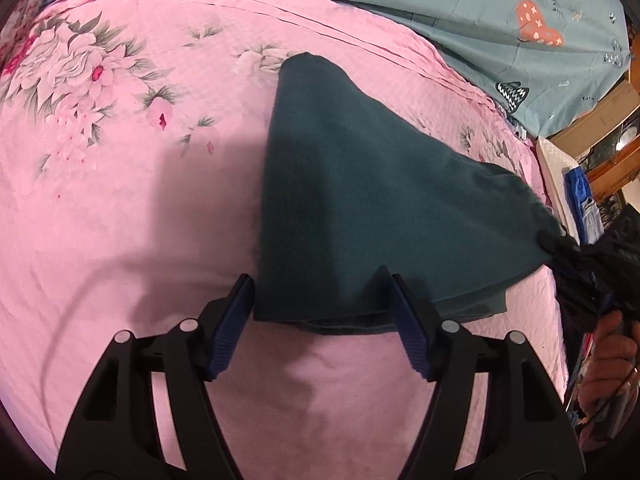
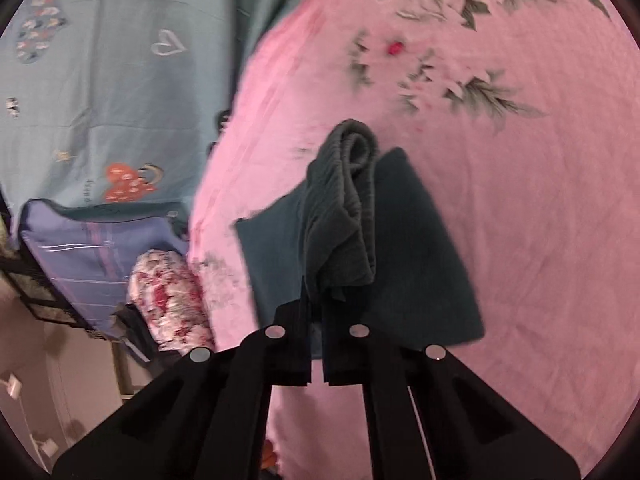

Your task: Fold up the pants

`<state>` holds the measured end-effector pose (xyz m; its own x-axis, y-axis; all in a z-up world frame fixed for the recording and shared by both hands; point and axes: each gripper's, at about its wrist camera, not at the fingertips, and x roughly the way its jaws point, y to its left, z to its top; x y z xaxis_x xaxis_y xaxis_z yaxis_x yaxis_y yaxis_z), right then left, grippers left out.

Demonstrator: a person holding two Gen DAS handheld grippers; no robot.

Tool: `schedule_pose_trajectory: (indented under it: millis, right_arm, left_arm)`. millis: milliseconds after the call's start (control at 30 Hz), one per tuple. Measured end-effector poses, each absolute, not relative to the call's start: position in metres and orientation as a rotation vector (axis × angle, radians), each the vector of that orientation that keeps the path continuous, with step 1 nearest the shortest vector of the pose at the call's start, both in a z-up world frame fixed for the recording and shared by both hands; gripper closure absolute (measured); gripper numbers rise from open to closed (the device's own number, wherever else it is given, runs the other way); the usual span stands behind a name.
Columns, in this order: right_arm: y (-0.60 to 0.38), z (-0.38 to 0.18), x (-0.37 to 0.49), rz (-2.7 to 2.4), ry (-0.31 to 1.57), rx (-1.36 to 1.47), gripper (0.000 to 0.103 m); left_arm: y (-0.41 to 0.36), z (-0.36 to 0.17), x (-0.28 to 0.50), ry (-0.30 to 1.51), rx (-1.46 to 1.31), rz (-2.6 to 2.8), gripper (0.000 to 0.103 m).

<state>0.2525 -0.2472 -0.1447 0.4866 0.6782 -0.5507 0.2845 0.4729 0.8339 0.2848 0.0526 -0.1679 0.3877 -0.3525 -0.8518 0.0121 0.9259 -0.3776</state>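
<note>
Dark teal pants [image 1: 360, 200], partly folded, lie on the pink floral bedspread [image 1: 120, 200], toward its edge nearest the blue quilt [image 1: 500, 20]. The left gripper [image 1: 320, 320] stands wide, its fingers straddling the near hem without pressing it. The right gripper [image 2: 316, 312] is clamped on a bunched waistband end, lifted above the flat layers. To fold well, the raised end should likely be carried over evenly, edges aligned, while the left gripper steadies the hem against sliding.
</note>
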Motion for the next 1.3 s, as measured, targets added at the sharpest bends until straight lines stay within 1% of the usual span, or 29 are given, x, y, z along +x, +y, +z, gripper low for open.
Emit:
schedule_pose_trajectory:
  millis: [100,167,200,233,300,333,367,400,533,600,733,867,900,967,1000,1033,1067,1100,1133,1167,1200,1300]
  right_arm:
    - [-0.246,-0.142,0.235,0.305,1.081,1.100,0.100]
    - [-0.246,-0.160,0.229,0.265,1.134,1.081,0.100]
    - [-0.246,-0.170,0.227,0.242,1.164,1.075,0.096]
    - [-0.247,-0.182,0.225,0.207,1.209,1.069,0.084]
    - [-0.254,-0.191,0.217,0.161,1.262,1.045,0.066]
    - [-0.259,-0.186,0.210,0.177,1.238,1.046,0.058]
    - [-0.262,-0.178,0.206,0.197,1.201,1.022,0.055]
    - [-0.266,-0.164,0.205,0.205,1.144,0.958,0.049]
    - [-0.273,-0.137,0.232,0.215,1.016,0.773,0.043]
    - [-0.275,-0.141,0.254,0.224,1.026,0.714,0.043]
    - [-0.259,-0.159,0.304,0.263,1.119,0.535,0.043]
    - [-0.235,-0.171,0.323,0.302,1.165,0.417,0.044]
    - [-0.230,-0.173,0.325,0.290,1.173,0.389,0.047]
    - [-0.224,-0.175,0.325,0.266,1.168,0.341,0.056]
    - [-0.223,-0.174,0.325,0.268,1.165,0.331,0.066]
    - [-0.223,-0.173,0.324,0.280,1.161,0.335,0.071]
    - [-0.224,-0.172,0.324,0.285,1.159,0.334,0.073]
    - [-0.223,-0.171,0.323,0.287,1.155,0.321,0.075]
    - [-0.220,-0.169,0.323,0.283,1.150,0.304,0.077]
    - [-0.218,-0.166,0.322,0.277,1.144,0.282,0.077]
    - [-0.214,-0.163,0.321,0.270,1.134,0.258,0.078]
    - [-0.194,-0.141,0.315,0.264,1.065,0.165,0.079]
  left_arm:
    - [0.062,-0.169,0.285,1.160,-0.387,-0.245,0.043]
    - [0.065,-0.169,0.287,1.169,-0.411,-0.246,0.043]
    - [0.065,-0.168,0.288,1.174,-0.410,-0.240,0.043]
    - [0.066,-0.167,0.289,1.176,-0.403,-0.233,0.042]
    - [0.067,-0.166,0.291,1.178,-0.398,-0.224,0.041]
    - [0.067,-0.166,0.292,1.184,-0.403,-0.229,0.041]
    - [0.068,-0.168,0.293,1.192,-0.409,-0.236,0.039]
    - [0.067,-0.168,0.294,1.191,-0.406,-0.246,0.036]
    - [0.056,-0.167,0.298,1.206,-0.349,-0.254,0.027]
    - [0.046,-0.166,0.300,1.206,-0.287,-0.239,0.026]
    - [0.022,-0.167,0.300,1.199,-0.108,-0.200,0.026]
    - [0.012,-0.168,0.300,1.190,-0.043,-0.177,0.027]
    - [0.010,-0.169,0.301,1.190,-0.042,-0.177,0.031]
    - [0.008,-0.169,0.301,1.193,-0.036,-0.180,0.037]
    - [0.008,-0.169,0.301,1.192,-0.035,-0.181,0.041]
    - [0.007,-0.168,0.301,1.188,-0.034,-0.181,0.043]
    - [0.007,-0.167,0.300,1.182,-0.033,-0.183,0.052]
    - [0.006,-0.164,0.300,1.173,-0.033,-0.191,0.063]
    - [0.003,-0.162,0.300,1.165,-0.032,-0.190,0.068]
    - [0.004,-0.160,0.299,1.150,-0.034,-0.178,0.081]
    - [0.007,-0.159,0.299,1.144,-0.047,-0.176,0.084]
    - [0.018,-0.153,0.294,1.111,-0.119,-0.171,0.090]
